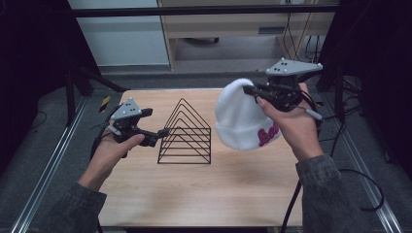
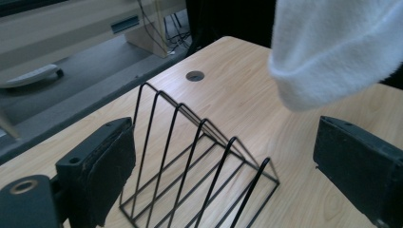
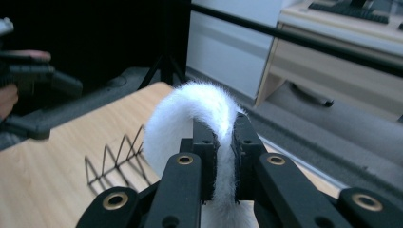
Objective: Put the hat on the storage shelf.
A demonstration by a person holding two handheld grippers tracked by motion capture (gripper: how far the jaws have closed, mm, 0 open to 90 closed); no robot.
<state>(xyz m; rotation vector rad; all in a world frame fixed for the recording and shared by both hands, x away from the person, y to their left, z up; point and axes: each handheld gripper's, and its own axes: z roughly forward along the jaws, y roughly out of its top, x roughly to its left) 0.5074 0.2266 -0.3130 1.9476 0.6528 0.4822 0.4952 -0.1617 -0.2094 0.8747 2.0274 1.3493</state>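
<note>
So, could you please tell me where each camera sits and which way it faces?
High view: above the person's side, looking forward and down on the wooden table; both forearms, left gripper, right gripper.
Left gripper view: between open jaws, toward the black wire triangular rack.
Right gripper view: along jaws clamping the white fuzzy knit beanie.
Shared: rack and beanie appear in all.

A lab or office was suggested by black curtains, trailing cables, a metal frame bar and a pale desk.
</note>
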